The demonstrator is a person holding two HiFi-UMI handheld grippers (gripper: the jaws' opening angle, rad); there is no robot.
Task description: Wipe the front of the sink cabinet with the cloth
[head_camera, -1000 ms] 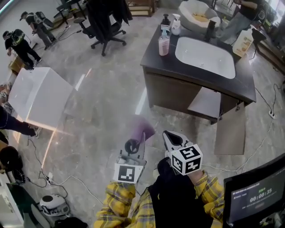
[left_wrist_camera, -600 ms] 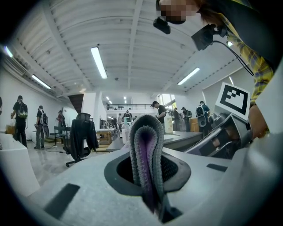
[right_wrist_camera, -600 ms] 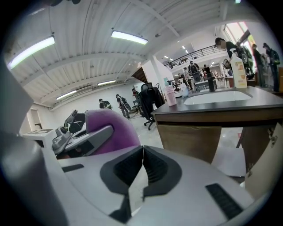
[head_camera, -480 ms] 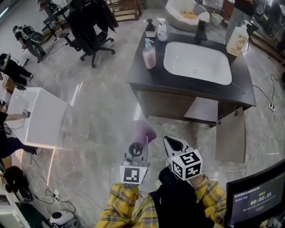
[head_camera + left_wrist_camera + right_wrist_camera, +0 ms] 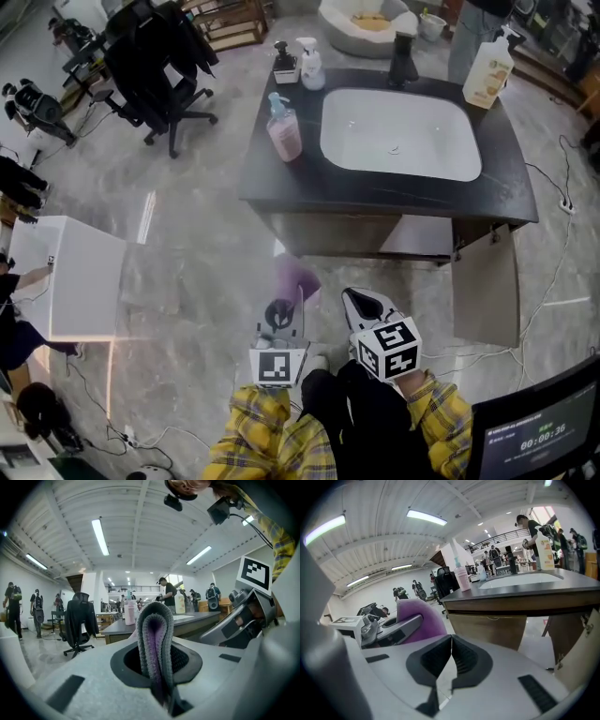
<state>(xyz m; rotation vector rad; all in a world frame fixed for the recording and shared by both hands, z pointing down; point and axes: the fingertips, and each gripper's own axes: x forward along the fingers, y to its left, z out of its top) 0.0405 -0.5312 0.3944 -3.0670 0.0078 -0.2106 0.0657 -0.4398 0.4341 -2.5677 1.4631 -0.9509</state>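
Though short of the sink cabinet (image 5: 330,232), left gripper (image 5: 157,663) jaws tight on folded fuzzy purple cloth (image 5: 155,630), right gripper (image 5: 451,660) jaws together

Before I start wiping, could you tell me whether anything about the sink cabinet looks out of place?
Yes: the sink cabinet's right-hand door hangs wide open, away from the front, leaving the inside exposed. Nothing on the countertop looks spilled or tipped.

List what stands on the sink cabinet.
Around the white basin: pink pump bottle, white spray bottle, small dark bottle, black faucet, cream bottle. The countertop hides the inside of the cabinet.
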